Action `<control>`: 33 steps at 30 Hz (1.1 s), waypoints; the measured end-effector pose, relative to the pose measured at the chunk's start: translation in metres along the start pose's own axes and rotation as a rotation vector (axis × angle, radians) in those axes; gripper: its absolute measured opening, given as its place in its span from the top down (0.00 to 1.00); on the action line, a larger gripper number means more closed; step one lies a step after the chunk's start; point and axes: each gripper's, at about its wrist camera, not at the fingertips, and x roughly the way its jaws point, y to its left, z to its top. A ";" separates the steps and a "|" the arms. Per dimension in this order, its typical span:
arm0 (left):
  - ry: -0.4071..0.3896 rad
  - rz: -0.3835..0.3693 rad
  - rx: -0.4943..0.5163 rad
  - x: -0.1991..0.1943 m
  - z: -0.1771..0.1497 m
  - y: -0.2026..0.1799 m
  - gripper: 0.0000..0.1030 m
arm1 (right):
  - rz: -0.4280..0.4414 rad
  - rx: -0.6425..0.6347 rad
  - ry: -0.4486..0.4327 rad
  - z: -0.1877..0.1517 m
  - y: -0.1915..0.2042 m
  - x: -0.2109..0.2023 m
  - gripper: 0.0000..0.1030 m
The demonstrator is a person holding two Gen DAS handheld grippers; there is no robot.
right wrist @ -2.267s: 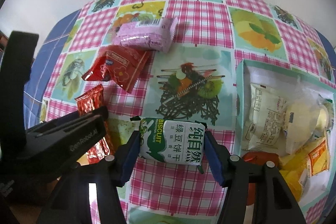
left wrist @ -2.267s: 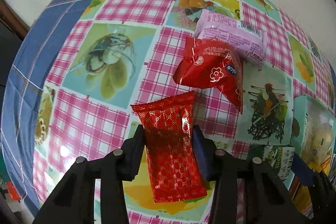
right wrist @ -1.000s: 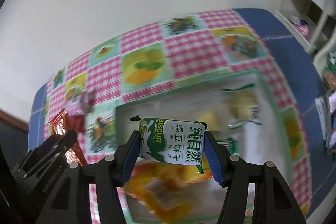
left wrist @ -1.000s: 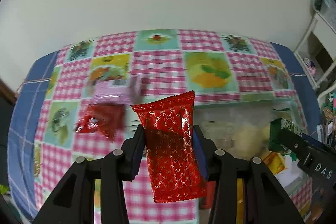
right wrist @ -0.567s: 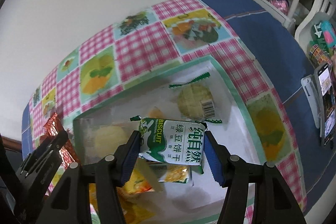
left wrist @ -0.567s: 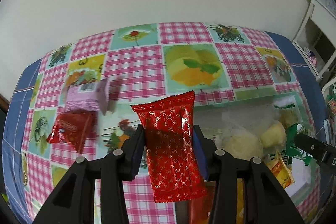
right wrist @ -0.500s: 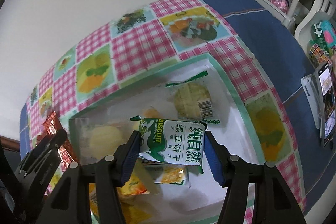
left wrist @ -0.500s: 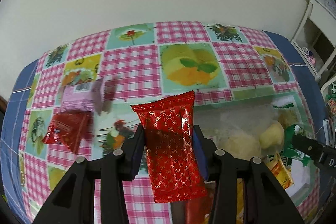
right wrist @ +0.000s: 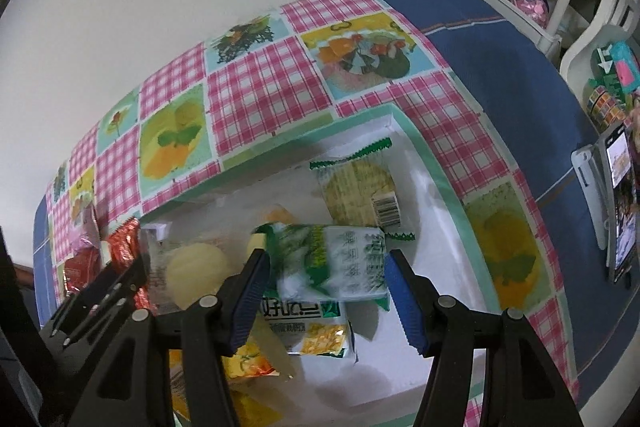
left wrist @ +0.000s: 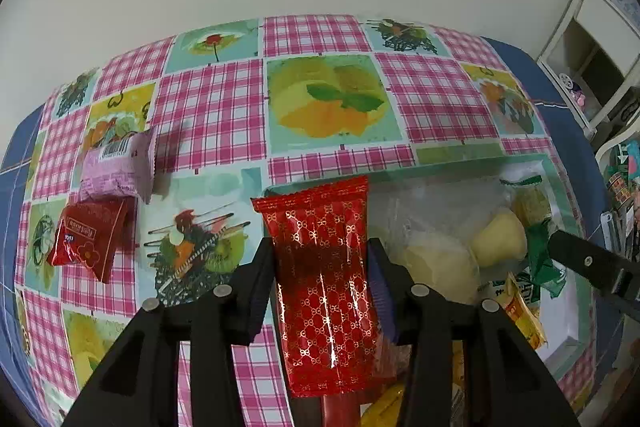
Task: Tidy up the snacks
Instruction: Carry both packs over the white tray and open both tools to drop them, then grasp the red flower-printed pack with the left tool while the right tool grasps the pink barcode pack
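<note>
While clamped upright between the left gripper's (left wrist: 320, 277) pads, one red gold-patterned packet (left wrist: 324, 279) over the box's (right wrist: 440, 171) near corner. Blurred between the right gripper's (right wrist: 324, 291) just-widened, parted jaws, one green biscuit pack (right wrist: 332, 263), above several wrapped snacks inside. Two packets outside on the checked cloth (left wrist: 216, 107): one pink (left wrist: 116, 167), one red (left wrist: 88, 237).
</note>
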 end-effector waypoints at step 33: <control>-0.034 0.300 -0.549 -0.053 -0.032 0.180 0.04 | 0.060 -0.296 -0.039 -0.032 0.157 -0.011 0.00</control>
